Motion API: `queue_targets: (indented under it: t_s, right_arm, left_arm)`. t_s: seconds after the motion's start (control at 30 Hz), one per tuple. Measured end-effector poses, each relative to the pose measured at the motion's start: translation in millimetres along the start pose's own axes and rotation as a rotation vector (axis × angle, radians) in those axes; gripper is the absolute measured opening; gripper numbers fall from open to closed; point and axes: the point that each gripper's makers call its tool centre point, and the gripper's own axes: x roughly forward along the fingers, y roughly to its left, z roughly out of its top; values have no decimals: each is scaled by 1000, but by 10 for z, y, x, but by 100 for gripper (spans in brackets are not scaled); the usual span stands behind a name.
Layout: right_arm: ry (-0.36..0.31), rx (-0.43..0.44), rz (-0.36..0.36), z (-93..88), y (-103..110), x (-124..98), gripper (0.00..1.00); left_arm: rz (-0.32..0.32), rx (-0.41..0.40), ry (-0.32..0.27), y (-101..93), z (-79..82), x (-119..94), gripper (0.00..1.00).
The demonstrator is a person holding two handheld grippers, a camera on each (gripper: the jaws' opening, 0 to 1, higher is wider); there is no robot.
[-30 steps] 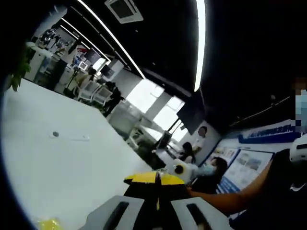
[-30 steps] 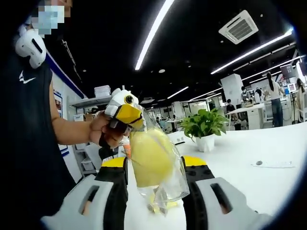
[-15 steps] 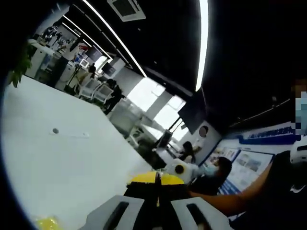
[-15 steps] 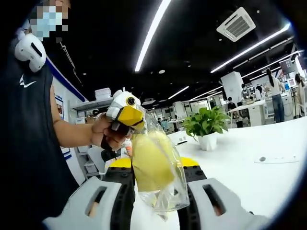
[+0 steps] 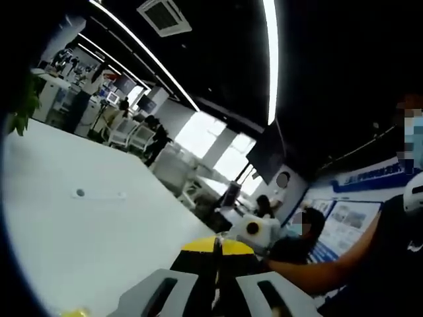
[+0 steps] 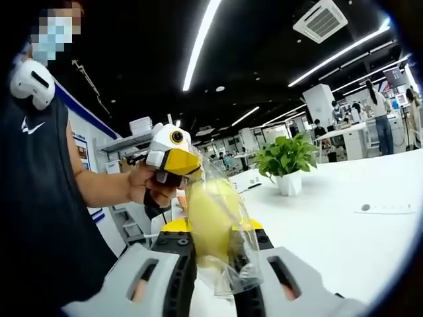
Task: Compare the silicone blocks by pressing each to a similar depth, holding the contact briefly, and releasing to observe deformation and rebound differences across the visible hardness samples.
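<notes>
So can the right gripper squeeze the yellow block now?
Probably yes. The yellow block, inside its clear bag, already sits between the right gripper jaws, which look closed against it, while the left gripper holds the bag's top.

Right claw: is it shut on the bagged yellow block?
Shut: the right claw pinches the bagged yellow block from both sides, denting it.

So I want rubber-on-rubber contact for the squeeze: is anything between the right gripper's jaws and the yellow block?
Yes. The yellow block sits inside a clear plastic bag, so the right gripper presses on film, not silicone. The left gripper pinches the bag's top.
</notes>
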Motion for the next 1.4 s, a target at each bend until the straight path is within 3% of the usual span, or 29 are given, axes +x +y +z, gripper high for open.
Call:
queue_targets:
  t_s: [0.13,0.3,0.37,0.6,0.63,0.77,0.9,1.0,1.1,1.4]
  right_arm:
    - [16,69,12,12,40,20,8]
    - [18,69,2,0,15,21,6]
    - [31,69,-2,-30,3,13,5]
    - [55,71,9,-55,51,-2,3]
    - [58,79,15,-61,59,-1,3]
    - [66,80,19,-72,93,20,3]
    - [75,89,3,-100,66,34,3]
    - [71,95,8,-108,70,30,3]
    - [58,97,10,-106,73,25,3]
    - [69,99,6,-96,78,19,2]
  left_arm:
    - [-5,-23,-3,-3,20,-18,0]
    - [2,41,-5,-3,8,-9,0]
    - [20,109,5,20,-17,0,0]
    - [11,95,17,7,-35,-14,0]
    - [12,56,26,6,-52,-27,0]
    - [4,93,28,-10,-58,-69,0]
    - [31,61,32,52,-68,-69,0]
    - [29,66,30,52,-74,-67,0]
    - [34,147,26,26,-72,-65,0]
    - [40,135,33,27,-72,-50,0]
